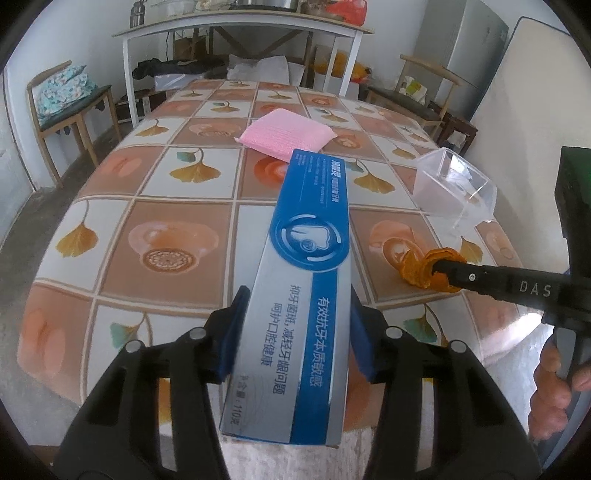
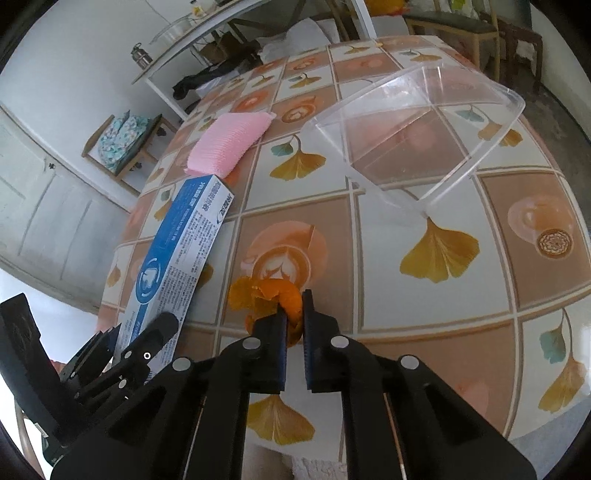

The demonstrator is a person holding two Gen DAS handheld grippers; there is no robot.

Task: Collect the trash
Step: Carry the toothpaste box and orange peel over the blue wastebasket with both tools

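Observation:
My left gripper (image 1: 297,328) is shut on a long blue and silver toothpaste box (image 1: 299,280) and holds it above the table's near edge; the box also shows in the right wrist view (image 2: 173,258). My right gripper (image 2: 294,314) is shut on an orange peel (image 2: 269,295) just above the tablecloth; it also shows in the left wrist view (image 1: 424,266). A clear plastic container (image 2: 413,133) stands tilted on the table beyond the peel, open and empty; it also shows in the left wrist view (image 1: 454,188).
A pink sponge (image 1: 286,134) lies mid-table, beyond the box. The table (image 1: 147,192) has a ginkgo-leaf patterned cloth. Wooden chairs (image 1: 70,107) stand left and right, and a white shelf table (image 1: 240,33) with clutter stands behind.

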